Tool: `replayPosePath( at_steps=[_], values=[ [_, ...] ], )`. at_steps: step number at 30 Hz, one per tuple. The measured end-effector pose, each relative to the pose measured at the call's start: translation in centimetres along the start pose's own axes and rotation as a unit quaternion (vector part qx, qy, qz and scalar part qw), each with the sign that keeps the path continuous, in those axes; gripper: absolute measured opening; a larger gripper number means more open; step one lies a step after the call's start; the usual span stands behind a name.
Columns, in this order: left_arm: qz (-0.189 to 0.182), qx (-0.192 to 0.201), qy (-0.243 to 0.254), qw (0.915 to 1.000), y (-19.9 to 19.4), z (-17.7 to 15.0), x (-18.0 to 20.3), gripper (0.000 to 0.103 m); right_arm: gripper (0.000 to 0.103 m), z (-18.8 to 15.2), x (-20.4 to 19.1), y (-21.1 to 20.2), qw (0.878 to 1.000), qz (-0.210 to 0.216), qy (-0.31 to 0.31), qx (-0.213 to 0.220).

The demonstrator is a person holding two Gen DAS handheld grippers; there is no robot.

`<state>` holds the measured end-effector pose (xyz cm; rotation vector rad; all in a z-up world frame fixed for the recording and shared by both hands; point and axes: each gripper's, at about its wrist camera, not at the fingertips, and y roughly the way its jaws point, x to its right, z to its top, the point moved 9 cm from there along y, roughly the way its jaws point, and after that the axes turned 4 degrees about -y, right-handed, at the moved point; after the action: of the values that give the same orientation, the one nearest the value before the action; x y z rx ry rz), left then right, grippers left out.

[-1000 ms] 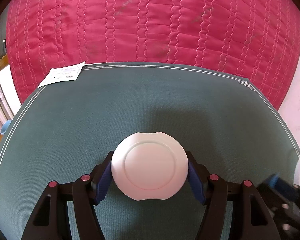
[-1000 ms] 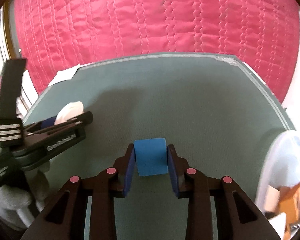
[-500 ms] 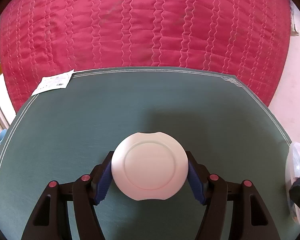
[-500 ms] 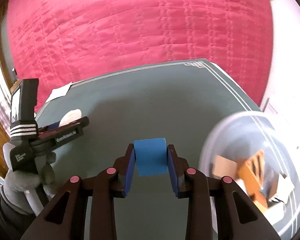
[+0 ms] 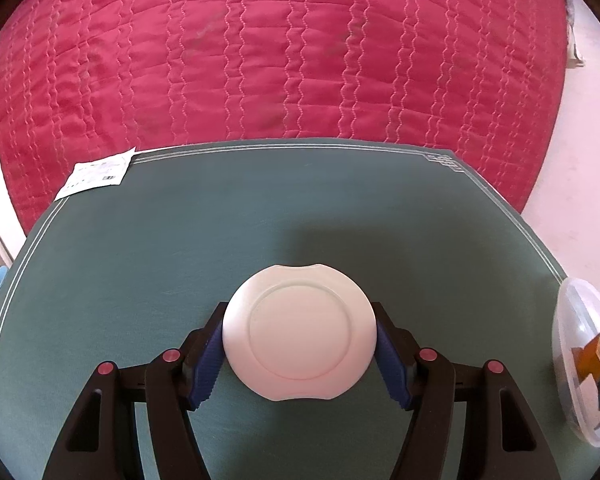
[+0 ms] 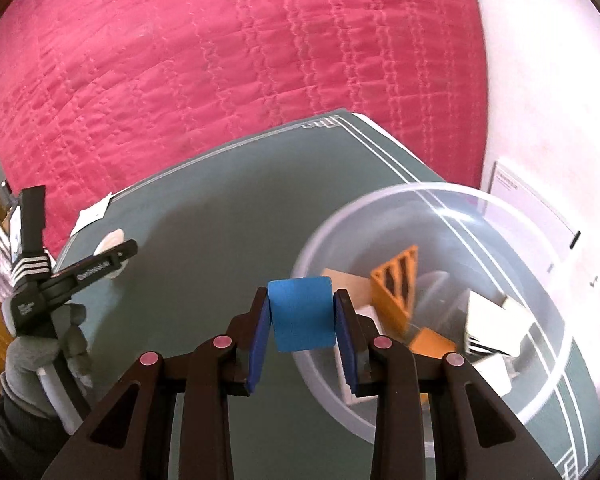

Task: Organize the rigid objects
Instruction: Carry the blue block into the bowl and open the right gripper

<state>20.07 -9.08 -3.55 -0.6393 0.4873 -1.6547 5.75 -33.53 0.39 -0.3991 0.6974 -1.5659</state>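
Note:
My left gripper (image 5: 300, 344) is shut on a round white disc (image 5: 299, 332), held above the green mat (image 5: 180, 248). My right gripper (image 6: 303, 320) is shut on a blue block (image 6: 302, 314) and holds it over the near left rim of a clear plastic bowl (image 6: 404, 216). The bowl holds an orange triangular piece (image 6: 396, 280) and several white and tan pieces. The bowl also shows at the right edge of the left wrist view (image 5: 580, 360). The left gripper with its disc shows far left in the right wrist view (image 6: 100, 264).
A pink quilted cover (image 5: 280, 60) lies beyond the mat. A white paper label (image 5: 96, 174) sits at the mat's far left corner. Pale floor (image 5: 580, 180) is to the right, with a white sheet (image 6: 532, 216) on it near the bowl.
My right gripper has carried the blue block to the right, to the clear bowl's rim. My left gripper still holds the white disc and has shifted only slightly.

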Motion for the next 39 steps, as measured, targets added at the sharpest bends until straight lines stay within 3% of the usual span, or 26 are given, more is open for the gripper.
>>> replayPosePath(
  at_steps=[26,39],
  values=[
    [-0.027,0.006,0.025,0.9993,-1.3,-0.3,2.7,0.070,0.032,-0.8,6.9,1.7,0.996,-0.071,0.056,-0.015],
    [-0.049,0.013,0.051,0.9974,-2.3,-0.7,5.0,0.070,0.038,-0.7,8.3,1.7,0.993,-0.092,0.070,-0.011]
  ],
)
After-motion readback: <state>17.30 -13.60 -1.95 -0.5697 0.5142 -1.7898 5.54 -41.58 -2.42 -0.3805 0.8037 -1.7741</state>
